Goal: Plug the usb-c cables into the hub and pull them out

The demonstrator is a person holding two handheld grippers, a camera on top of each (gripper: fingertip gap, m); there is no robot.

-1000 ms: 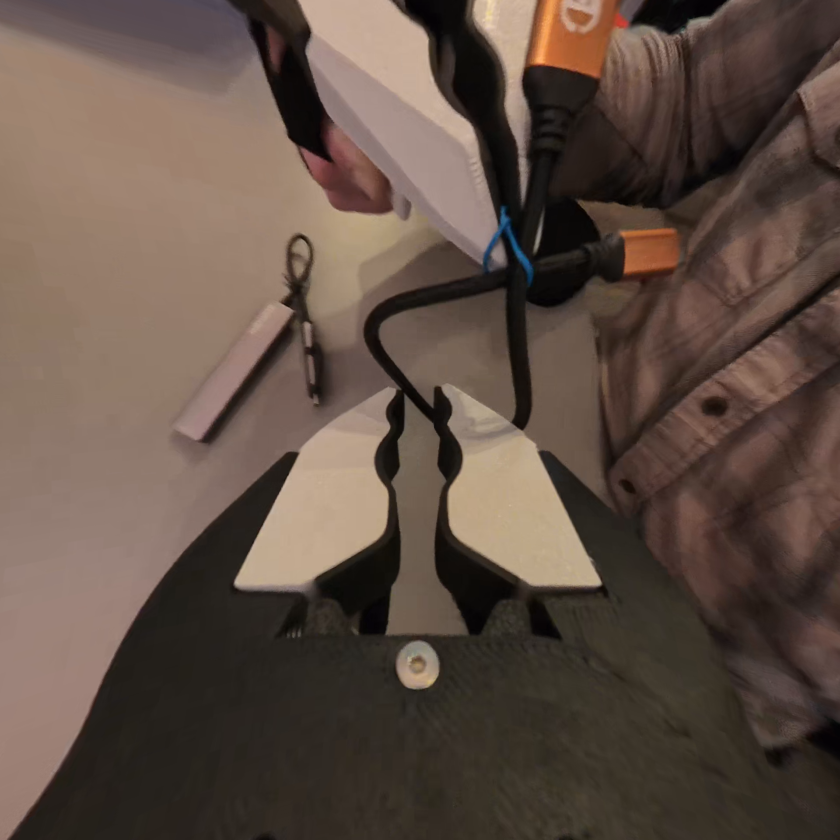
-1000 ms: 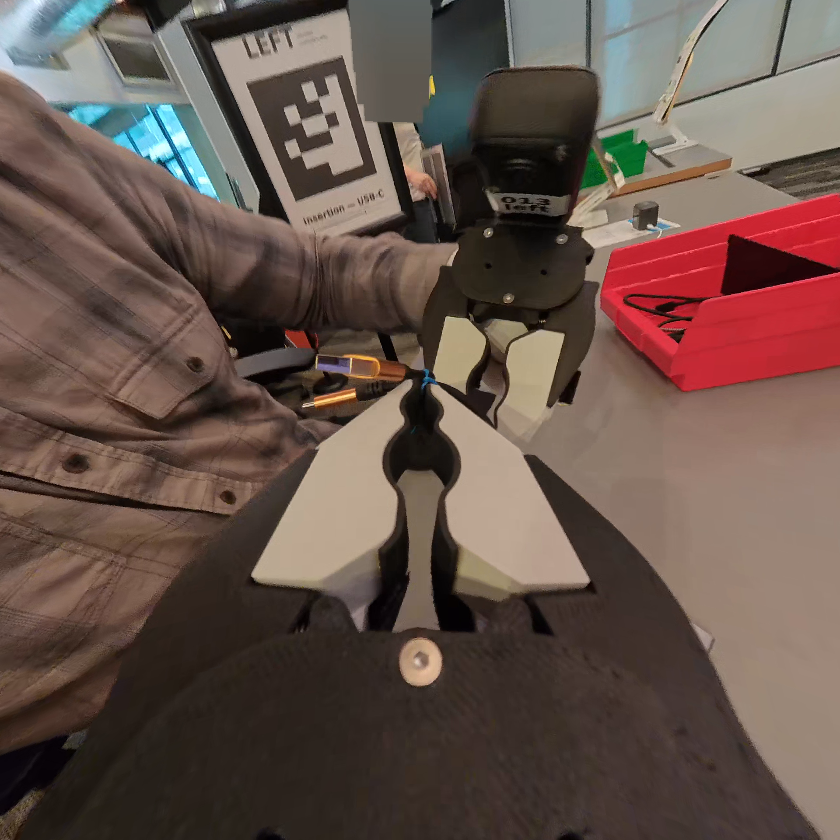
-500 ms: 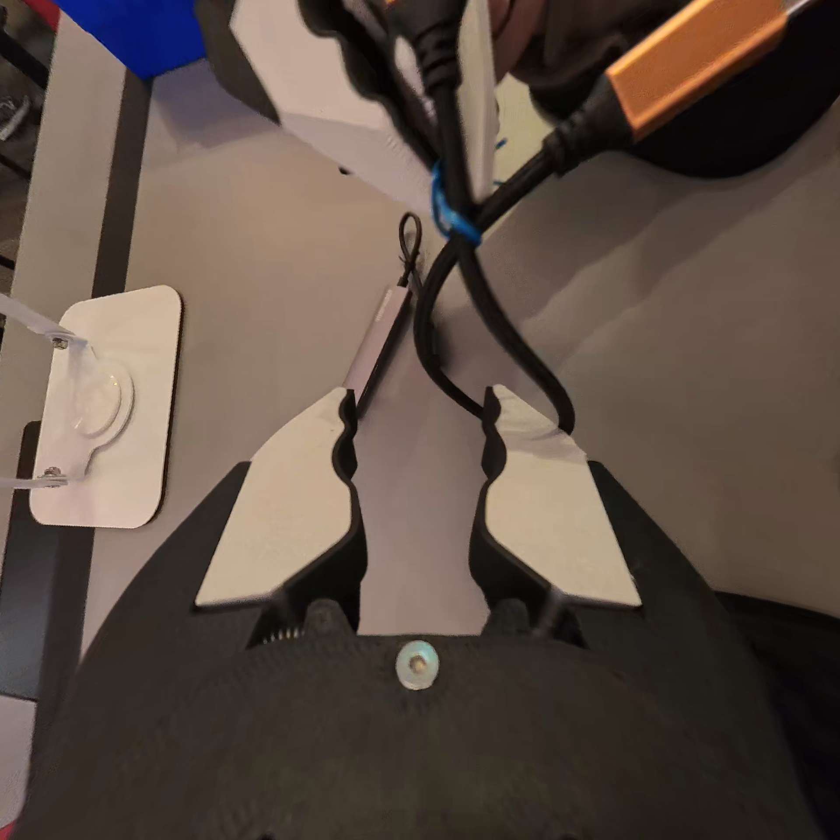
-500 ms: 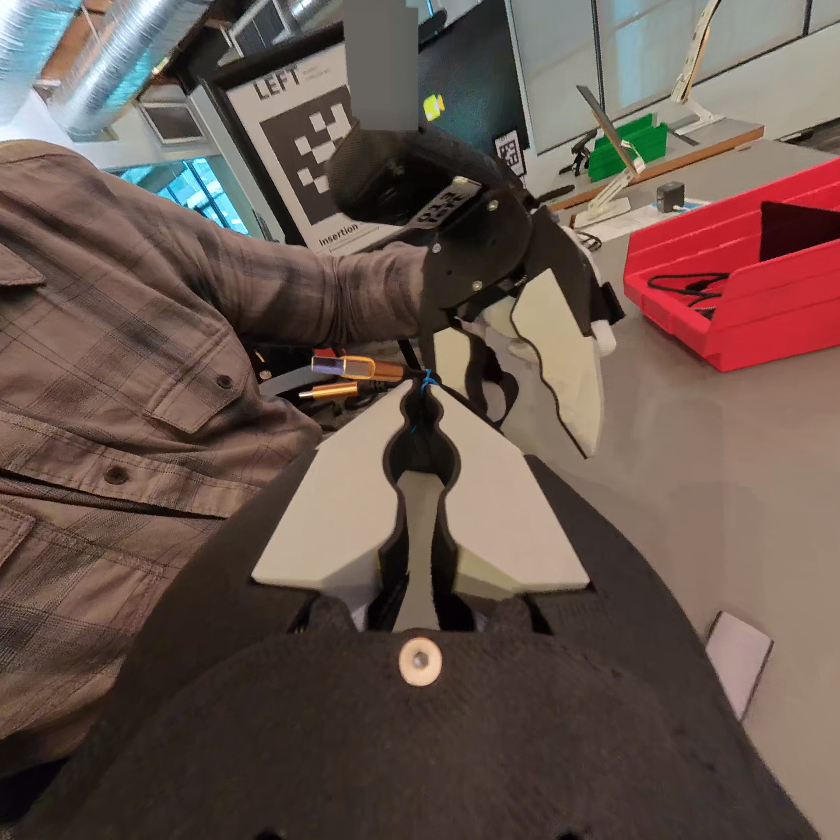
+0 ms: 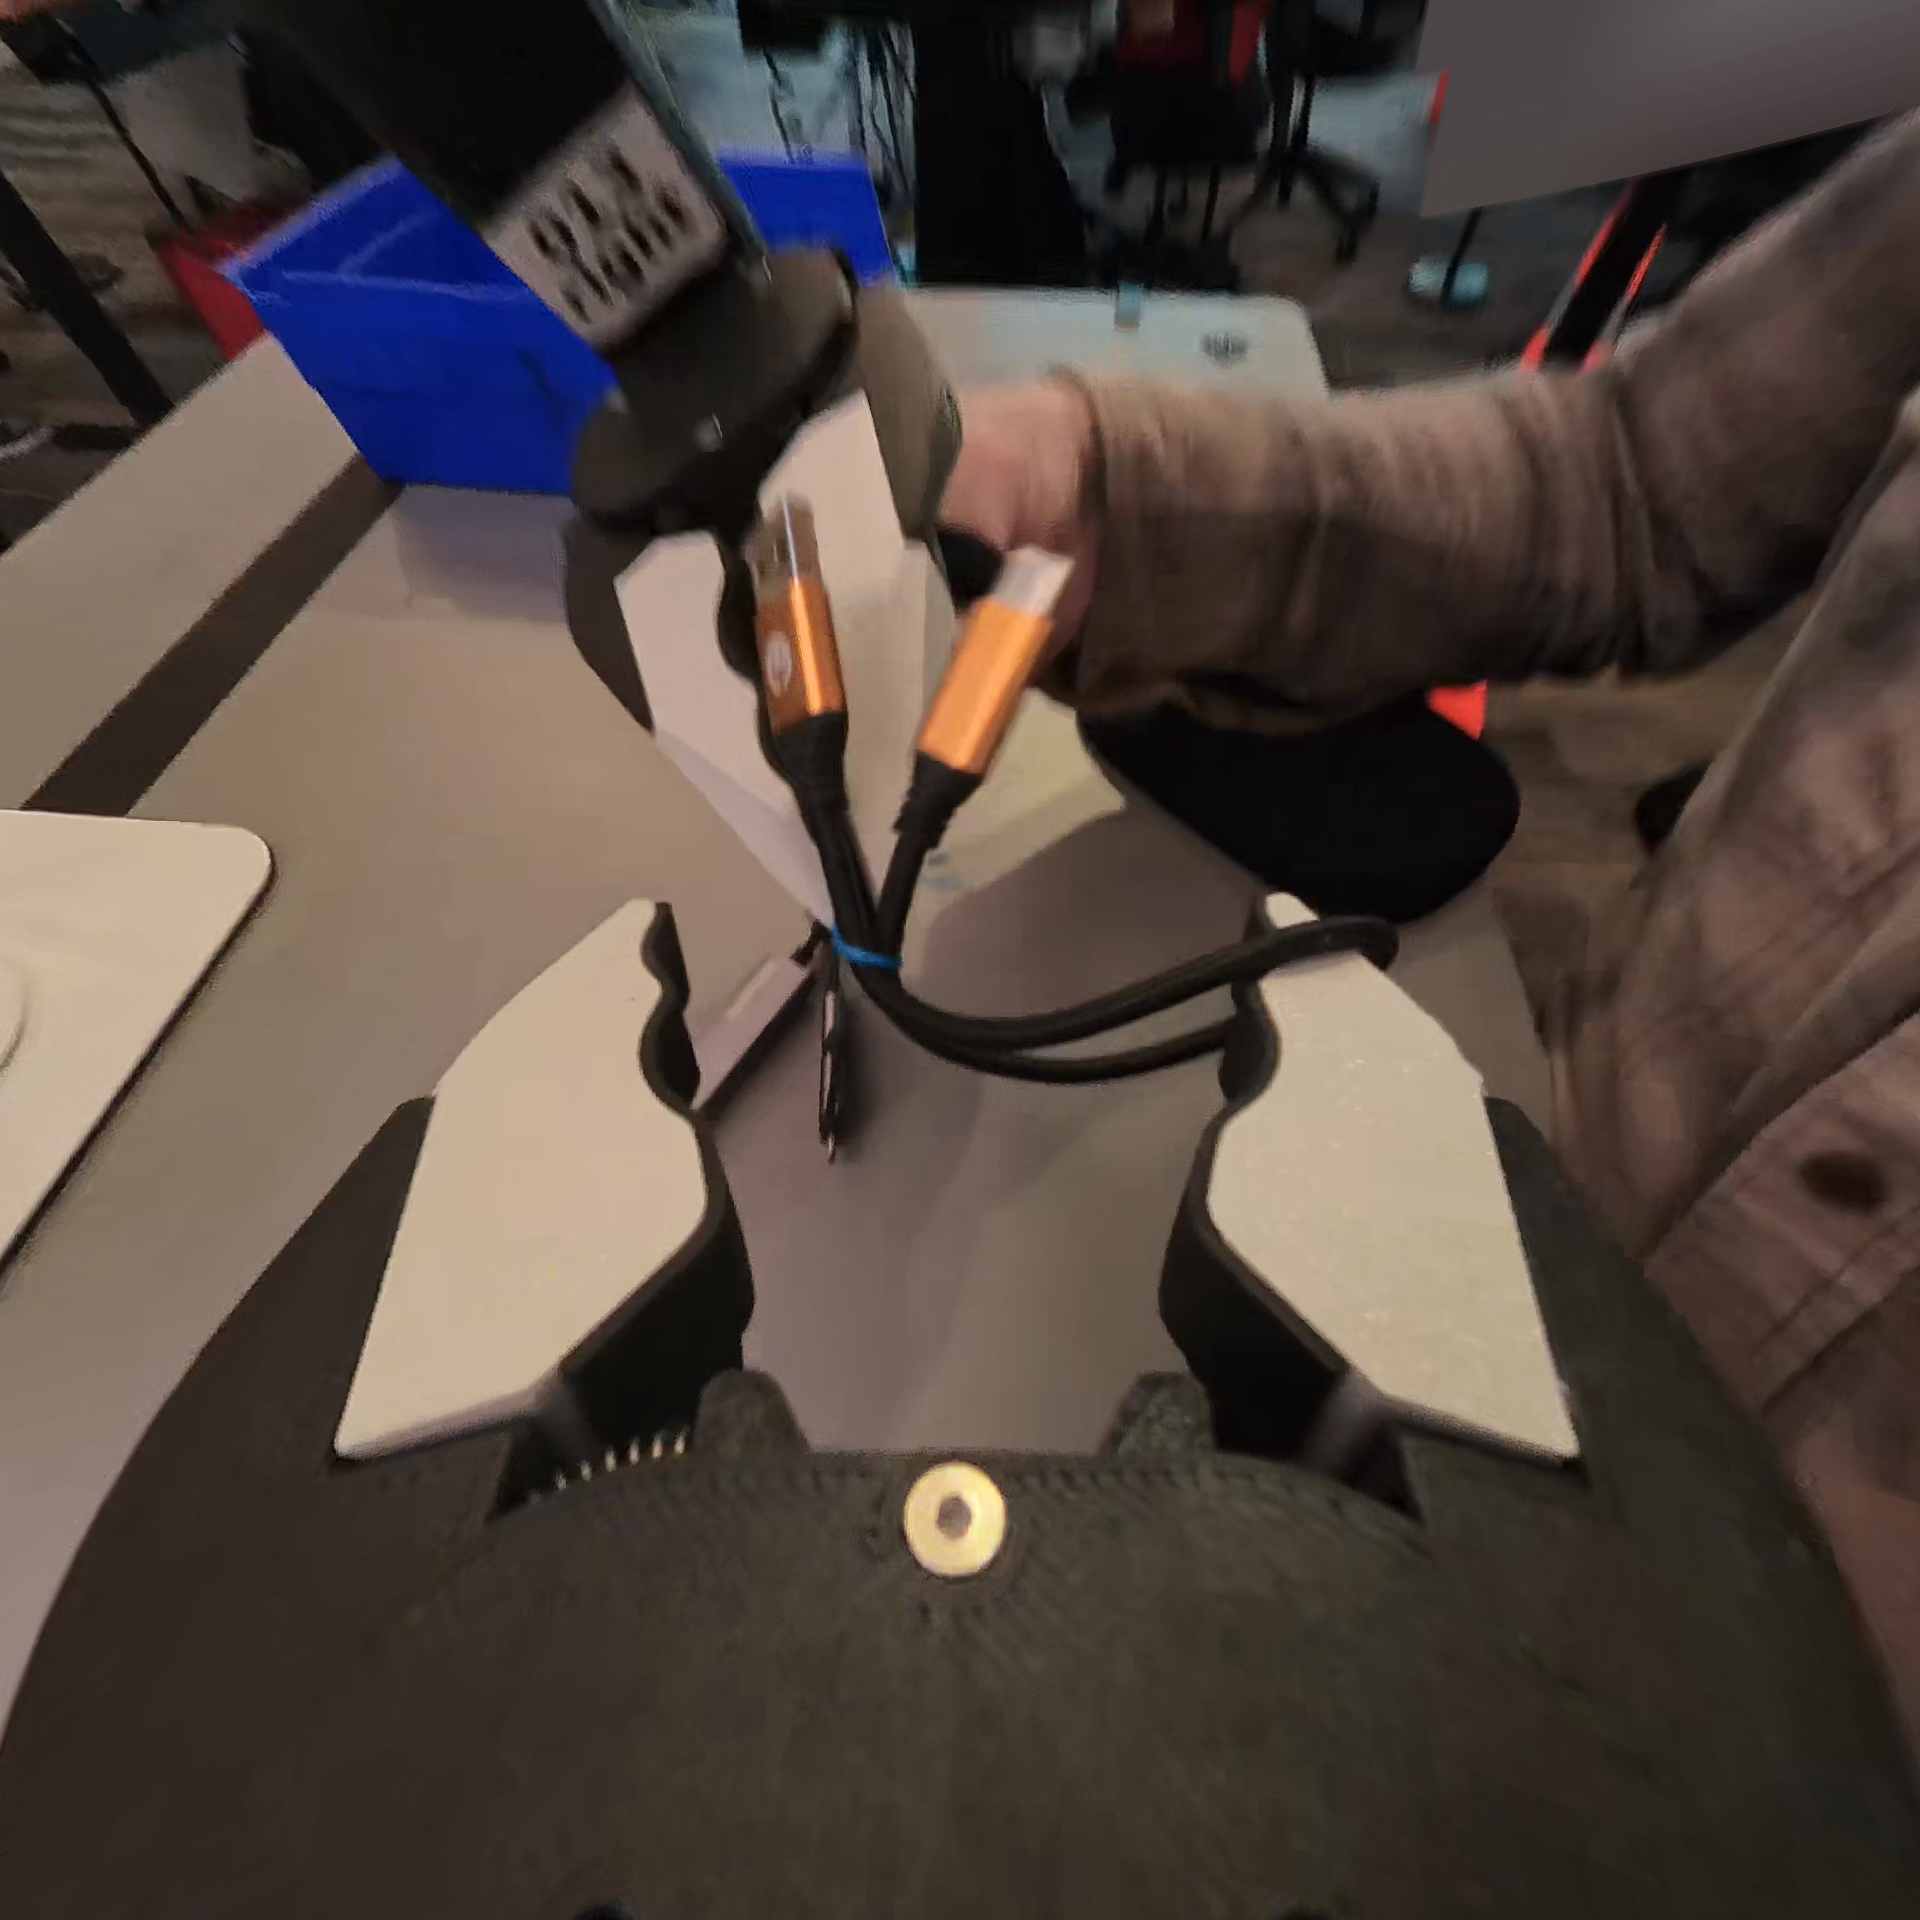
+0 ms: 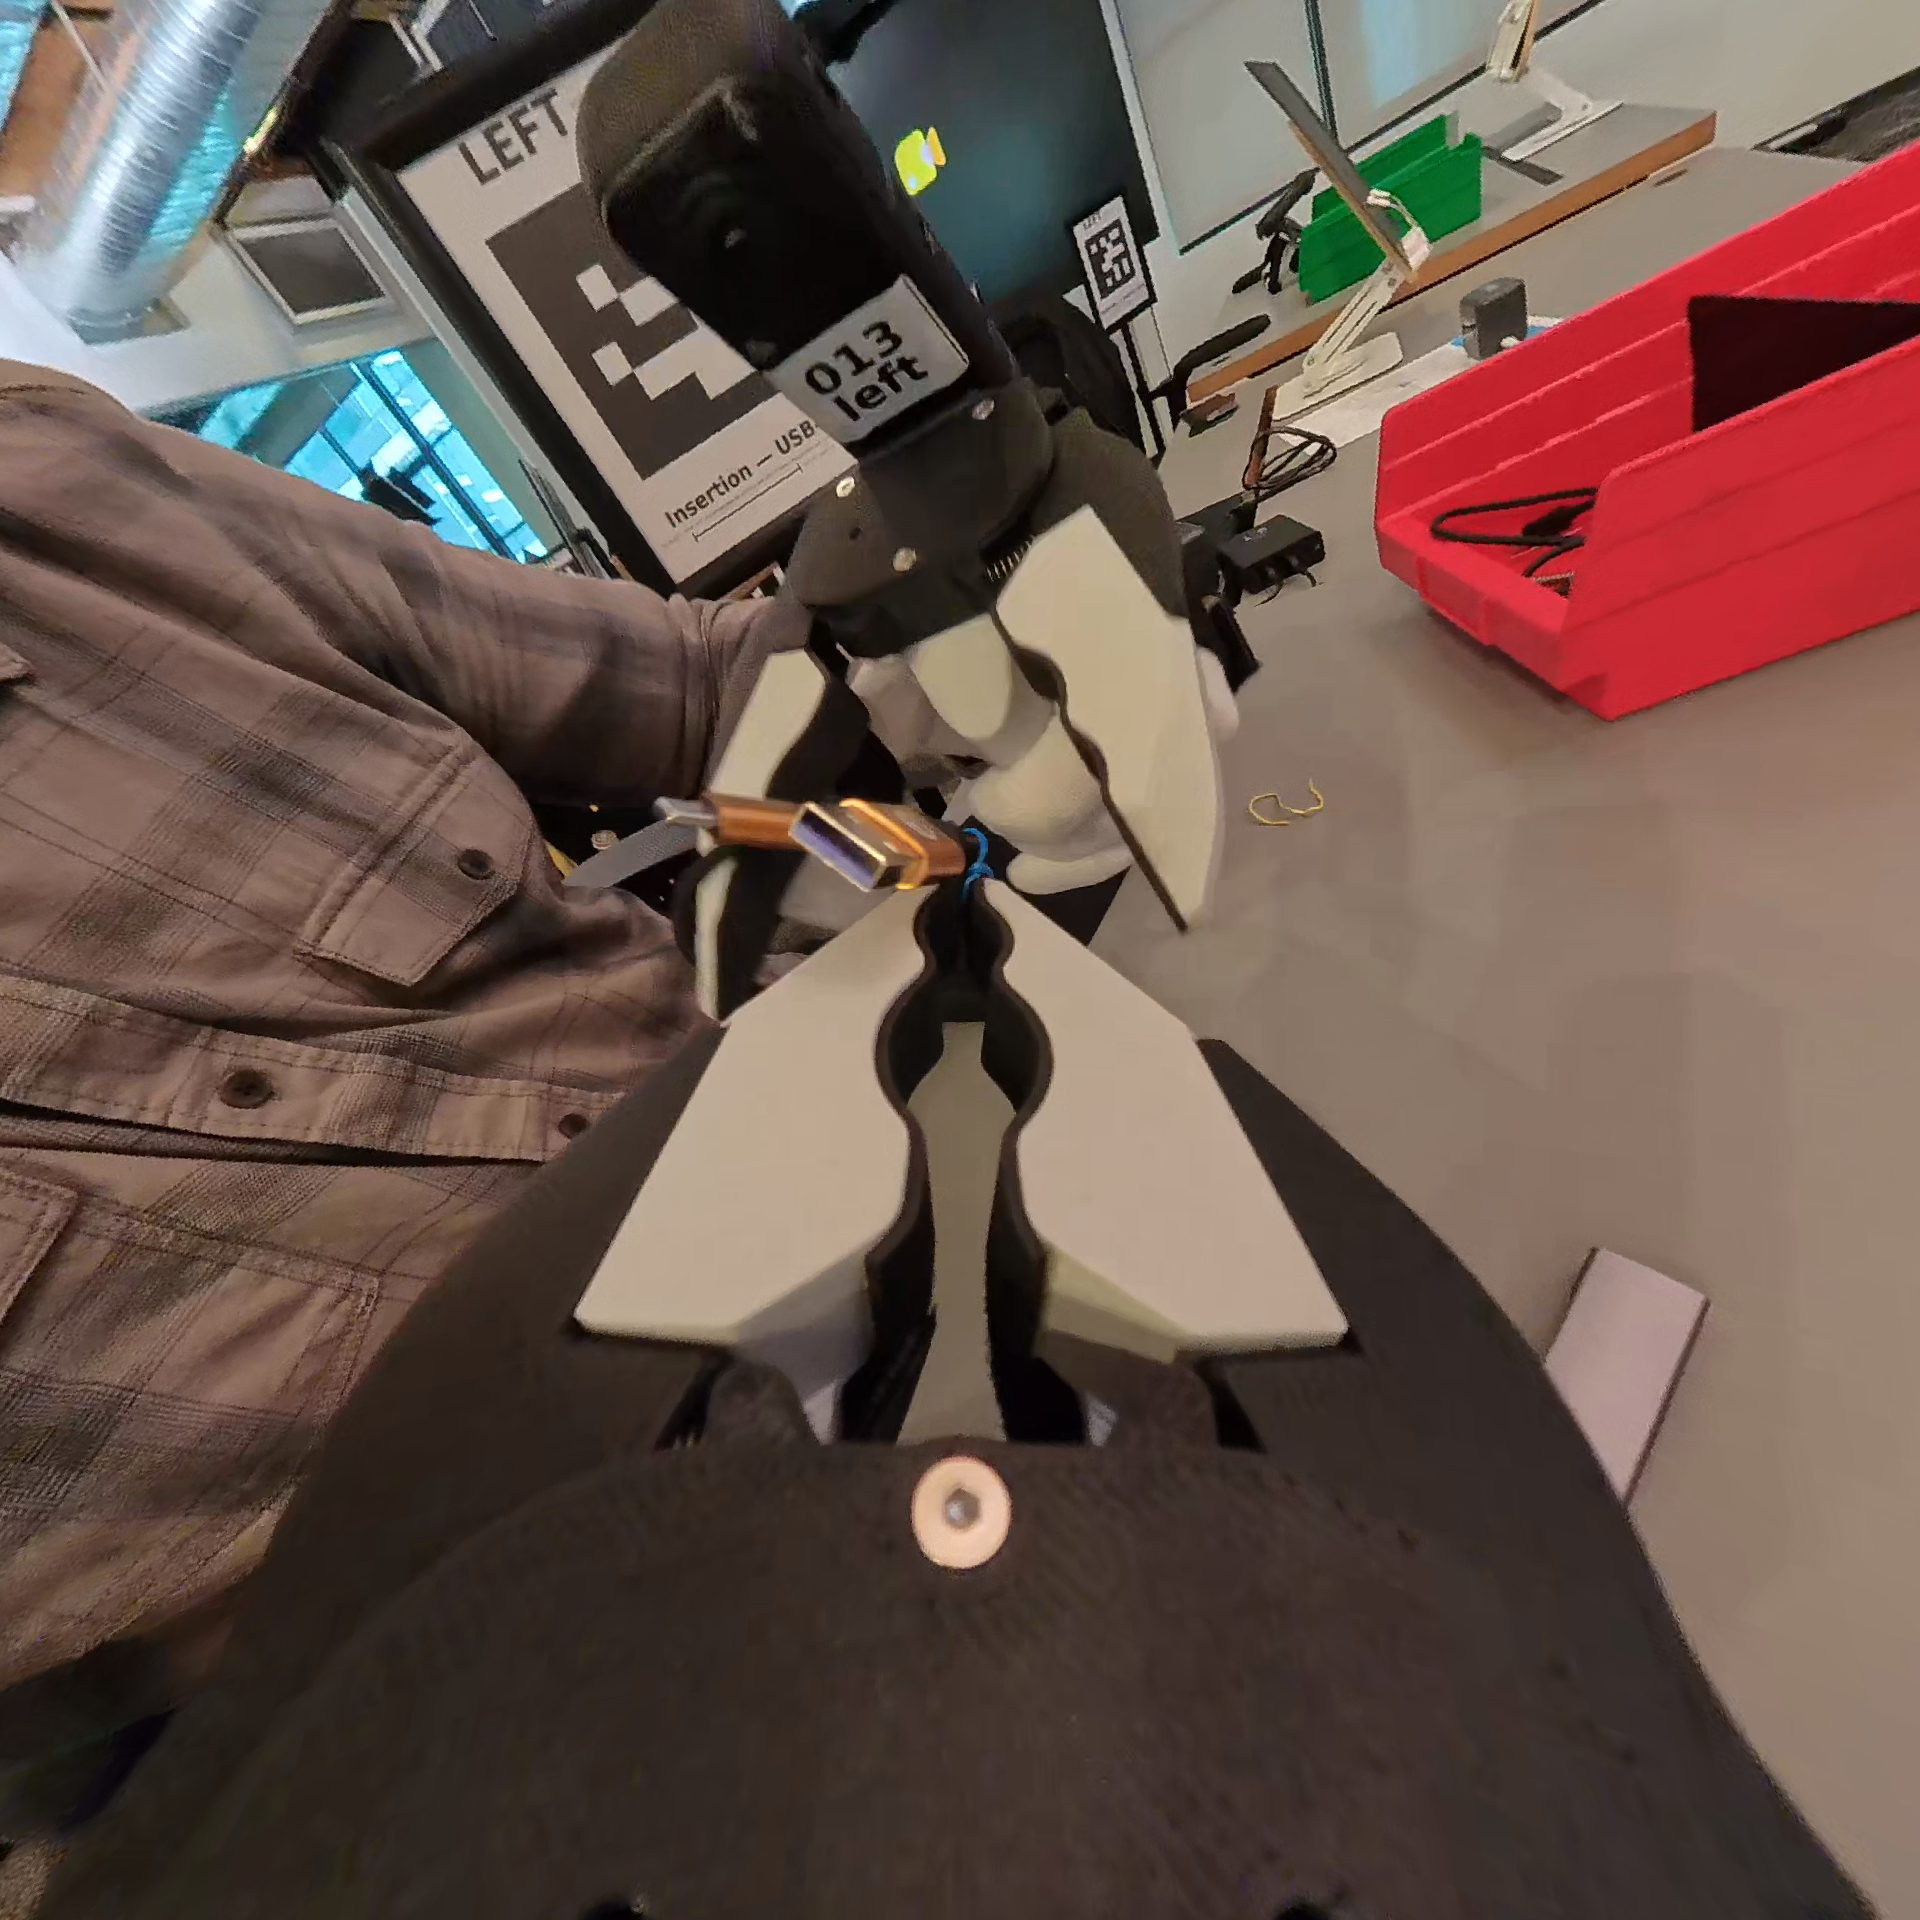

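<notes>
The left wrist view is smeared by motion, so edges there are soft. The grey hub lies on the worktop, half hidden behind the left hand-held gripper's left finger and the hanging cables; its short lead is only a dark streak. Where the black cables end cannot be made out, since the loop runs behind that gripper's right finger.

The left hand-held gripper stands wide apart and holds nothing, tilted down over the worktop. The right hand-held gripper is pressed together on the cable bundle just below the blue tie, its tips pointing downward in the left wrist view, the person's sleeve reaching in from the right. Two orange plugs stick up above the tie, splayed apart. In the right wrist view those plugs lie sideways in front of the left hand-held gripper. A red bin sits well apart on the worktop.
</notes>
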